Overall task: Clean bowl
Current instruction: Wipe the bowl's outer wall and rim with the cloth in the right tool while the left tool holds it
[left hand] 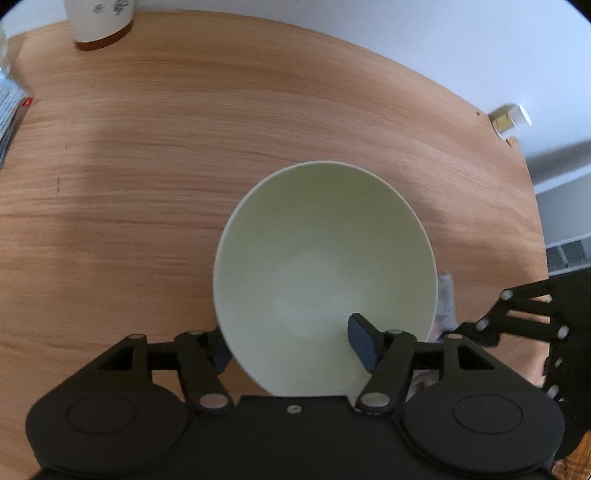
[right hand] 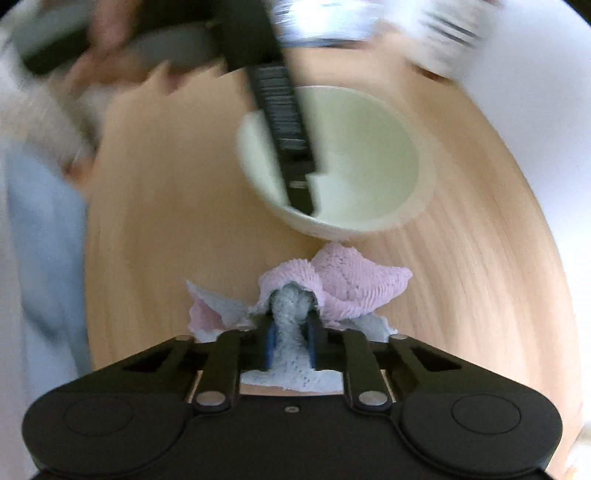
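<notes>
A pale green bowl (left hand: 325, 266) stands on the wooden table (left hand: 129, 184), empty inside. My left gripper (left hand: 291, 341) is open and straddles the bowl's near rim, one finger inside (left hand: 364, 343) and the other outside; the pads do not press on the wall. In the right wrist view the bowl (right hand: 369, 155) lies ahead, with the left gripper's finger (right hand: 291, 147) reaching into it. My right gripper (right hand: 291, 332) is shut on a pink and light blue cloth (right hand: 351, 280), bunched on the table just in front of the bowl. A strip of the cloth (left hand: 445, 306) shows behind the bowl in the left wrist view.
A white container with a brown base (left hand: 101, 22) stands at the table's far left. A small gold and white jar (left hand: 509, 118) sits near the far right edge. A printed packet (left hand: 9, 99) lies at the left edge. A person's hand (right hand: 110, 55) holds the left gripper.
</notes>
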The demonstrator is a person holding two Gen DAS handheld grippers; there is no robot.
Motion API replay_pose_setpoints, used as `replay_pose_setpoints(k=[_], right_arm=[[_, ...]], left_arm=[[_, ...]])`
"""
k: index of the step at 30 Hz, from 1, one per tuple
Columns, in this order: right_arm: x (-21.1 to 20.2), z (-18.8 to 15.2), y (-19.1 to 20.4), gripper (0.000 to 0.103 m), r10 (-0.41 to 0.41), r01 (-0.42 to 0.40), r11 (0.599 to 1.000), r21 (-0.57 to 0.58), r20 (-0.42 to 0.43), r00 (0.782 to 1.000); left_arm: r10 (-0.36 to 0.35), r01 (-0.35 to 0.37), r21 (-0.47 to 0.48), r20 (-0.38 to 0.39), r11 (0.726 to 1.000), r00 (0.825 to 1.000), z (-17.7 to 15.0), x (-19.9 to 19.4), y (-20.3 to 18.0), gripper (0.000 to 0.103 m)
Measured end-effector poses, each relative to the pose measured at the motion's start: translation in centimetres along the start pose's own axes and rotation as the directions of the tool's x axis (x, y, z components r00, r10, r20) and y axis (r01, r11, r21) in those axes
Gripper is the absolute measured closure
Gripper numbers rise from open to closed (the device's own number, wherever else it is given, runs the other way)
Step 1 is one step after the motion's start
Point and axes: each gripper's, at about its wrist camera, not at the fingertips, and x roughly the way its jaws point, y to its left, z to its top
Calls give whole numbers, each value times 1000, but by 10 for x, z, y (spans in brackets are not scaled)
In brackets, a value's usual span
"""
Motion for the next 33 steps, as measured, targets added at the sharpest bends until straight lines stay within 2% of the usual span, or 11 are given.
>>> replay_pose_setpoints(k=[2,4,7,9,10,13,14,18,22,26,33], right_arm=[[-8,-12,-9,87,-9,-2,982,191,55,998],[-17,-28,-18,87,-32,-21,916,401,124,992],[-29,-64,-29,86,-91,-148,660,736,274,957],[-29,-82,-43,86,-138,-262,475,840,365,921],[-25,-86,-47,86,-153,-296,419,858,388,909],[-12,-83,-33,86,-210,-378,254,890,433,877],[-4,-85,-27,86,-249,-421,160,893,449,858],[24,-78,-28,86,-332,-565,-65,822,516,789],[46,-65,-24,86,-366,-590,-145,795,511,778],[61,-65,-20,86,-378,-618,-225,753,517,768],[64,-59,-6,86,-372,-595,-235,768,495,785]], left_arm=[[6,-6,30,-7,1000,1000,0,-4,2,39],[-27,27,55,-1,998,1000,0,-13,6,39],[-51,49,115,11,992,999,3,-27,11,39],[-57,52,196,22,979,998,8,-33,14,40],[-57,52,239,12,970,998,13,-34,17,41],[-79,81,306,-19,949,997,32,-31,25,64],[-91,93,330,-23,940,996,36,-31,26,65],[-130,138,417,-47,898,990,45,-26,25,72],[-157,173,468,-73,867,985,45,-22,28,73],[-145,158,472,-63,868,987,40,-17,34,88],[-126,125,420,-24,899,992,27,-7,32,89]])
